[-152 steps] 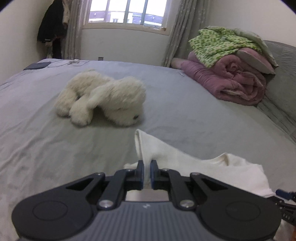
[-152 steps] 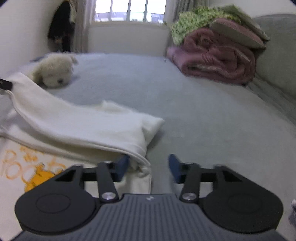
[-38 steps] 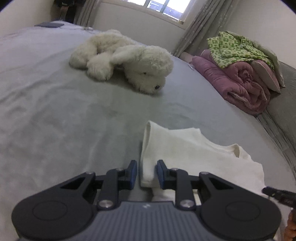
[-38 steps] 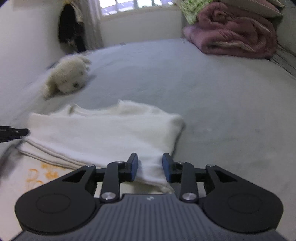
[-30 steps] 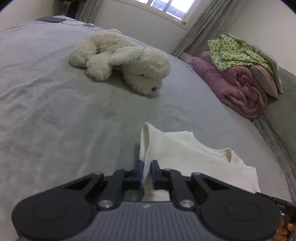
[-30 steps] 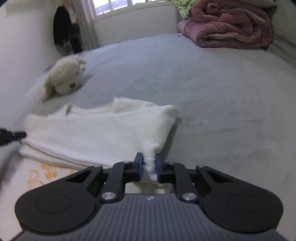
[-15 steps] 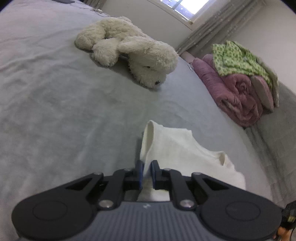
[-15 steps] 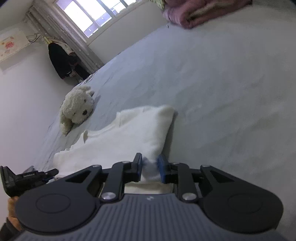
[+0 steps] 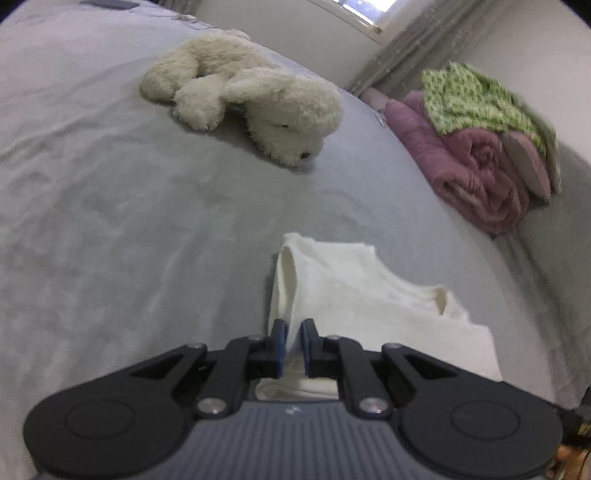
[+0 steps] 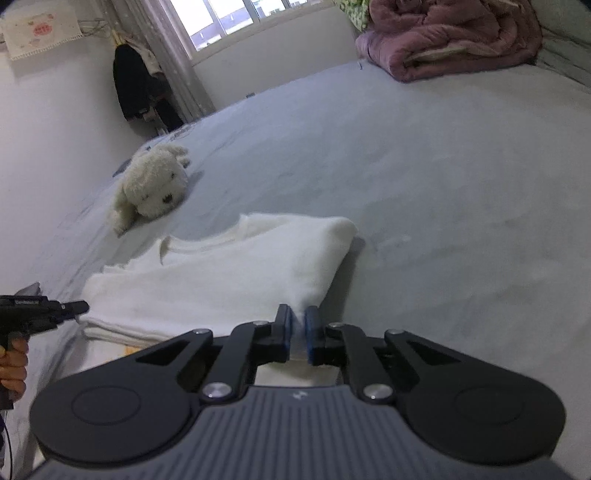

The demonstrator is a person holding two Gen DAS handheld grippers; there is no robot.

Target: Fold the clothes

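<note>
Home bedroom: wide bed under grey sheet (image 10: 443,166), plush dog (image 9: 255,92), rolled pink quilt (image 10: 450,37), curtained window (image 10: 236,14), dark coat (image 10: 136,88) hanging.

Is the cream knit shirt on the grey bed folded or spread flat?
Folded: the cream knit shirt lies doubled over itself, stacked layers showing at its left edge on the grey bed.

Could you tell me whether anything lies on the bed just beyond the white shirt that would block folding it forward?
Nothing visible does. The grey bed beyond the white shirt is bare; the plush dog lies further off to the left, apart from it.
</note>
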